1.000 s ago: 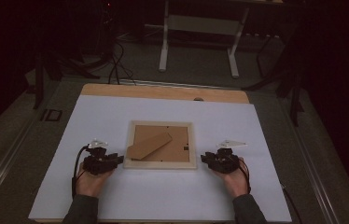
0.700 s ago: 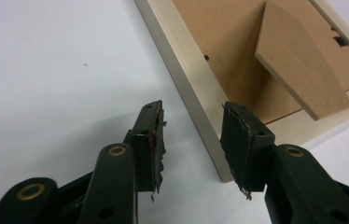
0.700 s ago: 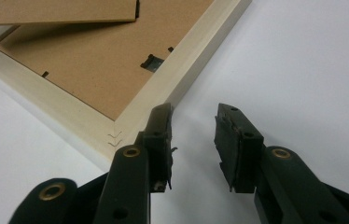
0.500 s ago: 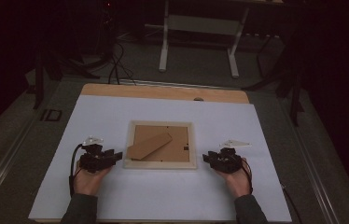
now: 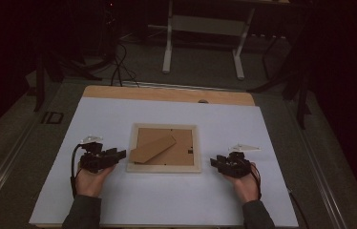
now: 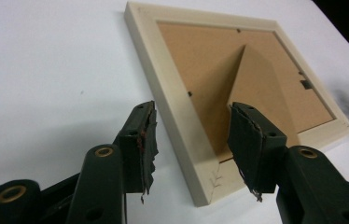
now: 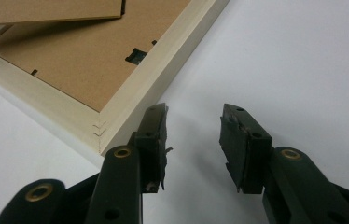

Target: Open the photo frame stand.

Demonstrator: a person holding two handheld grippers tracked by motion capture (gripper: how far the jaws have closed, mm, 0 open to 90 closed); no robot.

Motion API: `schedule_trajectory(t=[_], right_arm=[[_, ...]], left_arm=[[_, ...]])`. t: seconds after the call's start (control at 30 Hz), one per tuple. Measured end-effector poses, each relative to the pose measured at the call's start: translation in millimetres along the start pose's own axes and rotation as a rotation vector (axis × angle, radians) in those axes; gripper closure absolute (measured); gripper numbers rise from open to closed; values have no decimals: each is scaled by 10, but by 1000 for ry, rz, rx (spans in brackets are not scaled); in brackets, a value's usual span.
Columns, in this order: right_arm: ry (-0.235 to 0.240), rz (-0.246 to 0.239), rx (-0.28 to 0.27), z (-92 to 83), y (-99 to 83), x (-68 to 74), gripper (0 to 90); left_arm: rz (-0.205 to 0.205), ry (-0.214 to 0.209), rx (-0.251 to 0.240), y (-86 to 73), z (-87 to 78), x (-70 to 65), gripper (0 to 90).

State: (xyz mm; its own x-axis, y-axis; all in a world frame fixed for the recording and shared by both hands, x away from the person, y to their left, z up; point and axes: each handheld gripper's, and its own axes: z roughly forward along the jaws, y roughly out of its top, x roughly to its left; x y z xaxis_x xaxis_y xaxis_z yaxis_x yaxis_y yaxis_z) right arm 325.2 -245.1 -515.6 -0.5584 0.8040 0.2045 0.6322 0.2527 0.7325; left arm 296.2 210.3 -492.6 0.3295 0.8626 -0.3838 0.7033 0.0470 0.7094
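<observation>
A pale wooden picture frame (image 5: 164, 168) lies face down on the white table (image 5: 176, 200), brown backing and folded stand (image 5: 152, 149) upward. My left gripper (image 5: 120, 154) lies at the frame's near-left corner, open. Its jaws have just been opening. In the left gripper view that corner of the frame (image 6: 177, 107) shows in the gap of the left gripper (image 6: 191, 126), pads clear of it. My right gripper (image 5: 213, 163) rests a little right of the near-right corner, open, jaws also just opening. In the right gripper view, only bare table lies between the jaws of the right gripper (image 7: 193, 123), with the frame (image 7: 140, 98) beside the left jaw.
A bare wooden strip (image 5: 167, 94) runs along the table's far edge. Beyond it stand white desk legs (image 5: 168, 43) and cables (image 5: 117, 71) on a dark floor. White tabletop spreads all around the frame.
Both pairs of jaws look slightly wider apart than before. The hands and the frame stay where they were.
</observation>
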Motion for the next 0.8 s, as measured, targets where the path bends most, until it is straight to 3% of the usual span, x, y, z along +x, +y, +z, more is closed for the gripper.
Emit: schedule_trajectory(t=[0.17, 0.3, 0.4, 0.7, 0.8], right_arm=[[-9, -11, -12, -27, 23, 10, 581], [-20, -1, -27, -43, 33, -7, 555], [-22, 1, -26, -41, 20, -5, 546], [-26, 6, -28, -56, 27, -24, 518], [-28, 12, -27, -64, 22, -42, 513]], left_arm=[[18, -36, -31, 79, -50, -68, 557], [55, -59, -35, 152, -52, -148, 560], [92, -64, -20, 198, -12, -219, 546], [151, -97, 43, 400, 148, -298, 485], [173, -90, 57, 464, 209, -325, 443]])
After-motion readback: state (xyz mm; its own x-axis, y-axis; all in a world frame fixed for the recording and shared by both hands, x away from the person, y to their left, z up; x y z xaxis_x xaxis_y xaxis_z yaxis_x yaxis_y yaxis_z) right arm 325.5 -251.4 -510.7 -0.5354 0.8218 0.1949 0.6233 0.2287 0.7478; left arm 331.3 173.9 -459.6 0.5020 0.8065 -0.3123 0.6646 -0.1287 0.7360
